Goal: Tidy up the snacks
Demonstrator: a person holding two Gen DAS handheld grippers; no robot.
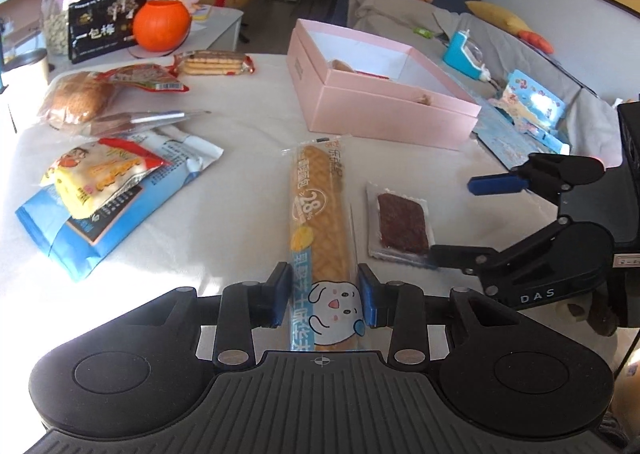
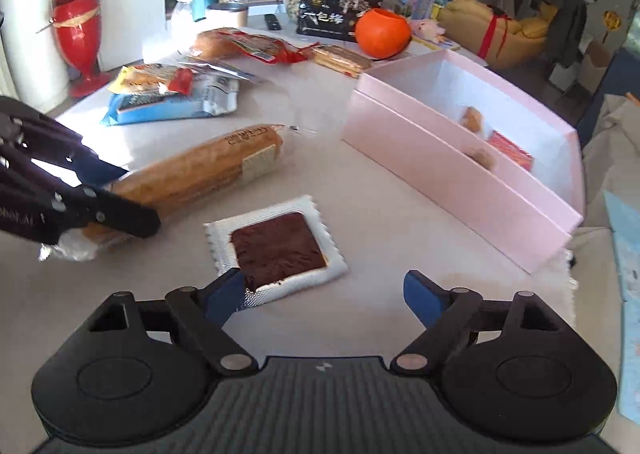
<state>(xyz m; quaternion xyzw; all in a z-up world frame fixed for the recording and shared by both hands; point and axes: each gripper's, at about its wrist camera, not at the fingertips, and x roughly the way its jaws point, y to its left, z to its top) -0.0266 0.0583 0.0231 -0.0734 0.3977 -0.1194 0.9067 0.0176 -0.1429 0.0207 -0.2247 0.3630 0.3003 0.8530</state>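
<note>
A long wrapped bread stick [image 1: 320,222] lies on the white table, its near end between my left gripper's [image 1: 324,296] blue pads, which are closed against it. The bread stick also shows in the right wrist view [image 2: 192,178], with the left gripper [image 2: 116,194] on its end. A flat packet with a dark brown square [image 2: 278,250] lies right of the bread stick; it also shows in the left wrist view [image 1: 402,228]. My right gripper [image 2: 324,292] is wide open just over its near edge. An open pink box [image 2: 460,158] holding a few snacks stands beyond.
Several snack bags [image 1: 104,182] lie at the table's left, with a biscuit pack [image 1: 214,63], an orange pumpkin cup [image 1: 161,25], a black box and a glass jar [image 1: 64,2] behind. A sofa with blue items [image 1: 528,110] is on the right.
</note>
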